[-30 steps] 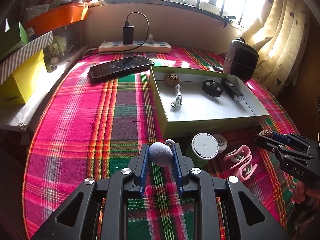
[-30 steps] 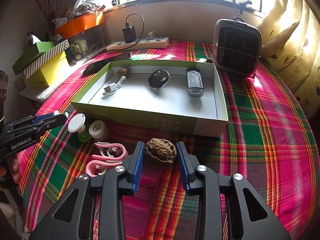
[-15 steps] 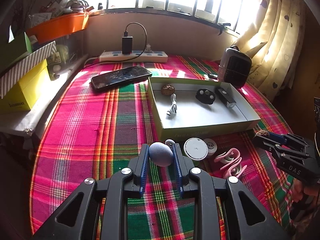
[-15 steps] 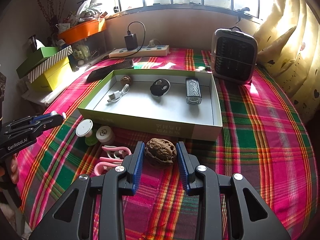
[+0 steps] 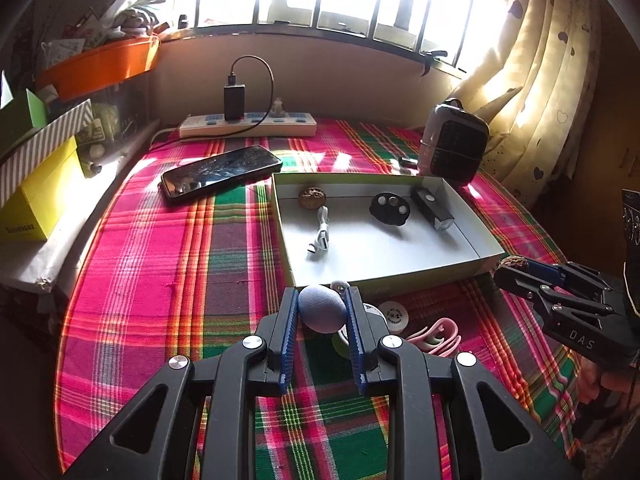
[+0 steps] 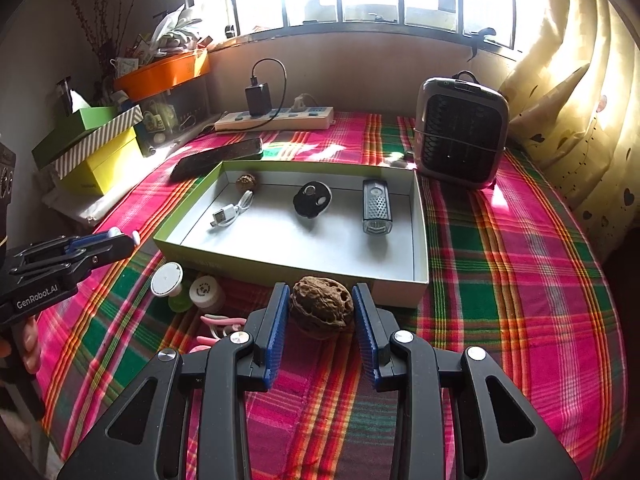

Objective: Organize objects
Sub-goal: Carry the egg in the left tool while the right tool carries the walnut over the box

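Note:
My left gripper (image 5: pixel 322 307) is shut on a grey-blue ball (image 5: pixel 322 309) and holds it above the cloth, just in front of the green-rimmed box lid (image 5: pixel 400 280). My right gripper (image 6: pixel 322 309) is shut on a brown walnut (image 6: pixel 322 307), held near the lid's front wall (image 6: pixel 312 272). Inside the lid lie another walnut (image 6: pixel 245 181), a white USB cable (image 6: pixel 231 212), a black round fob (image 6: pixel 312 199) and a black bike light (image 6: pixel 376 206). Each gripper shows in the other's view, the right one (image 5: pixel 516 268) and the left one (image 6: pixel 124 240).
On the plaid cloth in front of the lid lie two small white-capped jars (image 6: pixel 167 280) (image 6: pixel 206 291) and pink earhooks (image 5: pixel 434 336). A phone (image 5: pixel 220 172), a power strip (image 5: pixel 248 126) and a small heater (image 6: pixel 460 140) stand behind. Boxes (image 6: pixel 100 152) are stacked at the left.
Both grippers have risen and drawn back from the table with their objects still held; the lid and loose items look smaller and lower in view.

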A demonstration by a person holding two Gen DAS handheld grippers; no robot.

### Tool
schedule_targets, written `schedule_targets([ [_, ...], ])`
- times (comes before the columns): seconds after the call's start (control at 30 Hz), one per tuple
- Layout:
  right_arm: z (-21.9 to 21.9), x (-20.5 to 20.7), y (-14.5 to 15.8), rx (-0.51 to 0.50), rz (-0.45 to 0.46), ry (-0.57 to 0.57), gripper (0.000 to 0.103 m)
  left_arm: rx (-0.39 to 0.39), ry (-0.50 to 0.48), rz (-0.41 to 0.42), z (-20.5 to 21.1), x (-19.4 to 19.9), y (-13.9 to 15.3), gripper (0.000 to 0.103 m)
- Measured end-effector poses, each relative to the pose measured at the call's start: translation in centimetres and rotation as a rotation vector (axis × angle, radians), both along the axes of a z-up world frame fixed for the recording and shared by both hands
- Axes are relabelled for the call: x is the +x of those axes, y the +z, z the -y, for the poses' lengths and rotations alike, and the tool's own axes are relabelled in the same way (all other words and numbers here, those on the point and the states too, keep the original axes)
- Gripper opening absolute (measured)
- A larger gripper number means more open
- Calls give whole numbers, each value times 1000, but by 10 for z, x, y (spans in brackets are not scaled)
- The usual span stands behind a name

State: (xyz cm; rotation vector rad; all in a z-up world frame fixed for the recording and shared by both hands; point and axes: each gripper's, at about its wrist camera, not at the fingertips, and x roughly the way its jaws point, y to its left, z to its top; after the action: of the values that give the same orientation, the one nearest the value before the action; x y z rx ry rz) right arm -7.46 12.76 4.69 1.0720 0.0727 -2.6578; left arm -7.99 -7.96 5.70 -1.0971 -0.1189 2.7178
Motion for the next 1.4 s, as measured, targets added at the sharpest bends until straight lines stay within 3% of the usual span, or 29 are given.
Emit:
schedule_targets([
  [0.57, -6, -40, 3, 41, 2, -22, 34, -4, -57, 21, -25, -38, 2, 21],
  [1.4, -9, -88, -26, 81, 90, -18, 34, -65, -84, 87, -48, -83, -24, 21],
])
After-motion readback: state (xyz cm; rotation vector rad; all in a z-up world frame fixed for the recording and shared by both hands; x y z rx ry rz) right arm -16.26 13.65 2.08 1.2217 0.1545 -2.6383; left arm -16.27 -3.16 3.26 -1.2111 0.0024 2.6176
